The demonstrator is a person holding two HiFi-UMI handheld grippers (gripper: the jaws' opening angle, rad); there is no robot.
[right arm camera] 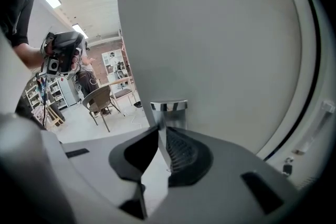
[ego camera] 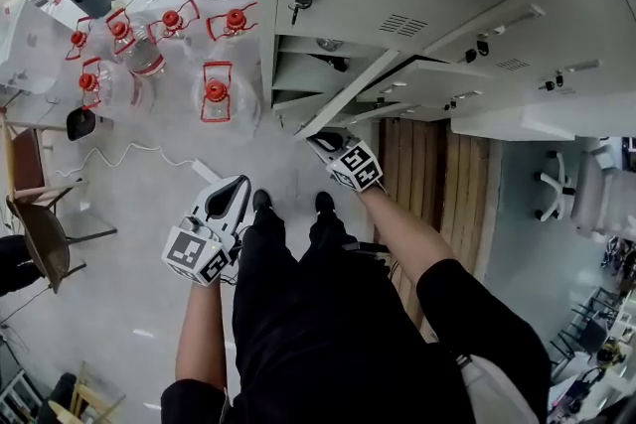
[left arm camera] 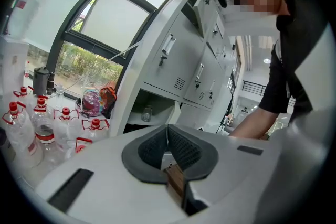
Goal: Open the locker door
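Observation:
In the head view the grey locker door (ego camera: 353,92) stands swung out from the locker bank, showing an open compartment (ego camera: 303,72). My right gripper (ego camera: 316,140) is at the door's lower edge. In the right gripper view its jaws (right arm camera: 164,131) are shut on the door's chrome handle (right arm camera: 169,106), with the door panel (right arm camera: 210,50) just behind. My left gripper (ego camera: 241,184) hangs beside the person's legs, away from the lockers. Its jaws (left arm camera: 167,131) are shut with nothing between them. The left gripper view shows the open compartment (left arm camera: 152,107) with a small bottle (left arm camera: 147,113) inside.
Several large water jugs with red caps (ego camera: 214,94) stand on the floor left of the lockers. A white cable (ego camera: 129,154) runs across the floor and a chair (ego camera: 45,233) sits at the far left. Closed lockers with keys (ego camera: 298,0) fill the upper right.

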